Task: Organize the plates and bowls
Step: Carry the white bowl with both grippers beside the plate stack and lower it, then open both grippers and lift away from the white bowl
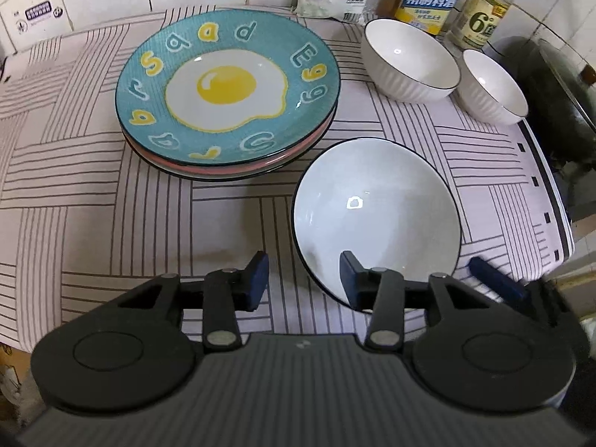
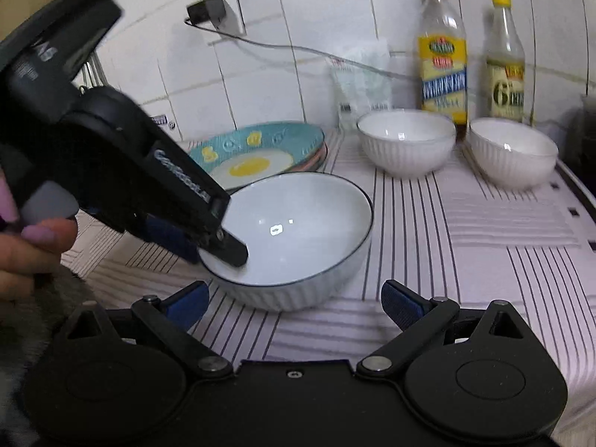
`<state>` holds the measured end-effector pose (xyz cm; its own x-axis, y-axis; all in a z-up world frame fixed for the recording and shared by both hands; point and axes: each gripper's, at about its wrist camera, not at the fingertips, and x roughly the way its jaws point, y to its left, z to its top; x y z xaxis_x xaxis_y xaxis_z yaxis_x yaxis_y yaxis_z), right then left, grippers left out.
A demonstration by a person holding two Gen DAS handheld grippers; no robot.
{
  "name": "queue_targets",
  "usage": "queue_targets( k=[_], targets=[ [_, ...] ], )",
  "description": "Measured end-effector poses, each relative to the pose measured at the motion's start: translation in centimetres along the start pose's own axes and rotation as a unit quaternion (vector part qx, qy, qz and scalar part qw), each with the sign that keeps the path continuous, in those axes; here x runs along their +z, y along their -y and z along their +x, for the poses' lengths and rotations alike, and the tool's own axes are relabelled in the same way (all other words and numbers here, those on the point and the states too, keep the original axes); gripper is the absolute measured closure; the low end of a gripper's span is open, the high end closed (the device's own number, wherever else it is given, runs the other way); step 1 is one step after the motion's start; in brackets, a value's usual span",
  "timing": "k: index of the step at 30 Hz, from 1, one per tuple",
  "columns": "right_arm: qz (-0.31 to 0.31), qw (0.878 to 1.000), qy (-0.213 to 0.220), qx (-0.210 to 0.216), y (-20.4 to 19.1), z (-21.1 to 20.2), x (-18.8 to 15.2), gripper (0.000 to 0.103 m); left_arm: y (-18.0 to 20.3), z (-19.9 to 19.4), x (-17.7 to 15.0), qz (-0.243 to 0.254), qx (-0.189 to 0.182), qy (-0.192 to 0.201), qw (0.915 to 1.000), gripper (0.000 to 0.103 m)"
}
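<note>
Straddling the near rim of the large white bowl [image 2: 298, 238], the left tongs [image 1: 303, 279] stand parted, no pad pressing on it.

Seen from the right wrist, the left tongs slant steeply down from the upper left, a hand [image 2: 26, 246] with painted nails wrapped round the handle, one finger [image 2: 231, 247] dipping inside the large white bowl and the other outside its wall. The right tongs [image 2: 294, 301] hover just in front of that bowl, tilted downward, jaws spread wide with nothing between them. Behind the large white bowl and to its left sits the stack of plates [image 1: 227, 89], an egg-pattern plate on top; behind it to the right stand two small white bowls [image 1: 409, 61] side by side, with two bottles [image 2: 443, 48] beyond them at the tiled wall. All rest on the striped surface [image 1: 93, 193].
</note>
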<state>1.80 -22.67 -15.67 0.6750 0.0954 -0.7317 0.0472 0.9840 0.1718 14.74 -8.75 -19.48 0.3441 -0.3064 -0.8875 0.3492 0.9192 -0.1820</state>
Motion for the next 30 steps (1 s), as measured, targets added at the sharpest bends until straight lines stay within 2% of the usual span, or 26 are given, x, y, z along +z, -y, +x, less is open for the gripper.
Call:
queue_targets(
  k=[5, 15, 17, 20, 23, 25, 30],
  targets=[
    [-0.009, 1.0, 0.024, -0.013, 0.0, -2.1, 1.1, 0.002, 0.3, -1.6, -0.2, 0.01, 0.0, 0.007, 0.9999, 0.061],
    [-0.013, 0.997, 0.065, -0.035, 0.5, -6.0, 3.3, 0.003, 0.8, -5.9, 0.2, 0.032, 0.006, 0.042, 0.9986, 0.052],
    [-0.015, 0.997, 0.071, -0.037, 0.7, -6.6, 3.9, 0.003, 1.0, -6.5, 0.2, 0.037, 0.01, 0.048, 0.9981, 0.049],
    [-0.039, 0.994, 0.081, -0.062, 0.4, -7.2, 4.5, 0.005, 1.4, -7.4, 0.4, 0.043, 0.012, 0.059, 0.9973, 0.044],
    [-0.047, 0.993, 0.084, -0.066, 0.6, -7.5, 5.4, 0.006, 1.8, -8.1, 0.7, 0.044, 0.001, 0.071, 0.9965, 0.037],
    [-0.059, 0.992, 0.089, -0.072, 0.6, -7.7, 6.0, 0.006, 2.2, -8.5, 1.0, 0.052, -0.009, 0.072, 0.996, 0.036],
    [-0.105, 0.979, 0.126, -0.119, 0.9, -7.4, 7.0, 0.007, 2.8, -9.0, 2.7, 0.065, -0.006, 0.09, 0.9938, 0.025]
  ],
)
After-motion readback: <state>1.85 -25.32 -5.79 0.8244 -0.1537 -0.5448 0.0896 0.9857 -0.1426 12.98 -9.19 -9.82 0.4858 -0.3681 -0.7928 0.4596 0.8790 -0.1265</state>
